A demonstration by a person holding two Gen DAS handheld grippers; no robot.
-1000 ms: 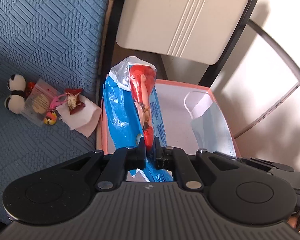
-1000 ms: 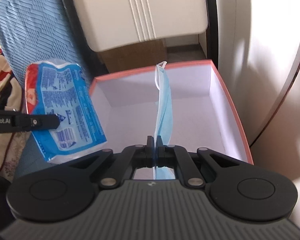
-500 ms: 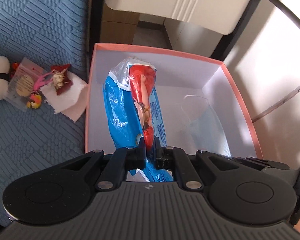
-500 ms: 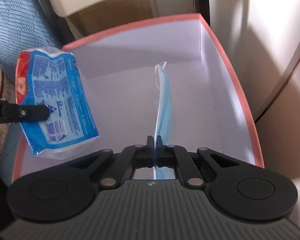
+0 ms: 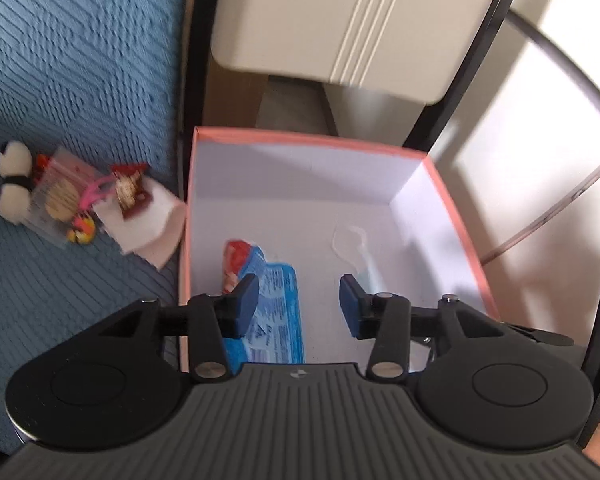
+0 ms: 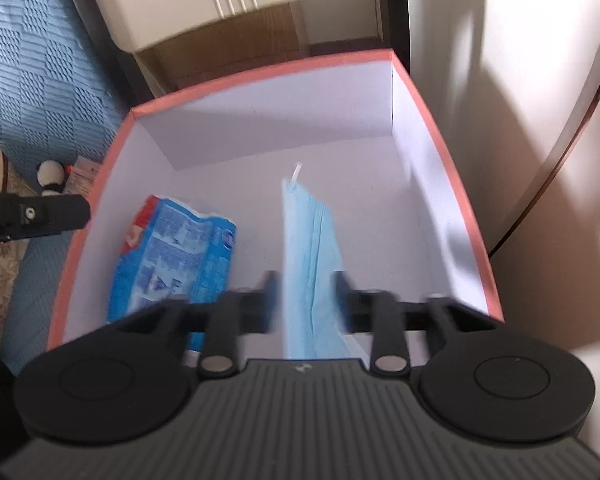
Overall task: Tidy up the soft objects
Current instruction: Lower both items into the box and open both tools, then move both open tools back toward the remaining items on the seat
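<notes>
A second ago both of my claws were clamped shut, the left on the blue and red tissue pack, the right on the blue face mask. Now both have just been opening. My left gripper [image 5: 298, 304] stands partly spread, its blue pads clear of the tissue pack [image 5: 274, 312], which has dropped away from them and lies flat on the floor of the box [image 5: 452, 216], below and slightly left of the gap between my left fingers. My right gripper [image 6: 306, 300] is likewise spread, blurred with motion; the face mask [image 6: 310, 256] stands on edge between its fingers, and I cannot tell for sure whether either pad brushes it, though there is a gap on each side.

The tissue pack is a crinkled plastic wrapper, blue with white print on the face turned up, red at the far end. Seen from my right claw it lies to the left of the mask, near the box's left wall. The mask is pale blue and pleated, with a white ear loop poking up at its far end.

Left of my left claw, outside the box on the blue quilted cover [image 5: 80, 60], sit a small panda toy [image 5: 14, 182], a clear bag of trinkets [image 5: 60, 204] and a folded white napkin [image 5: 148, 224].
</notes>
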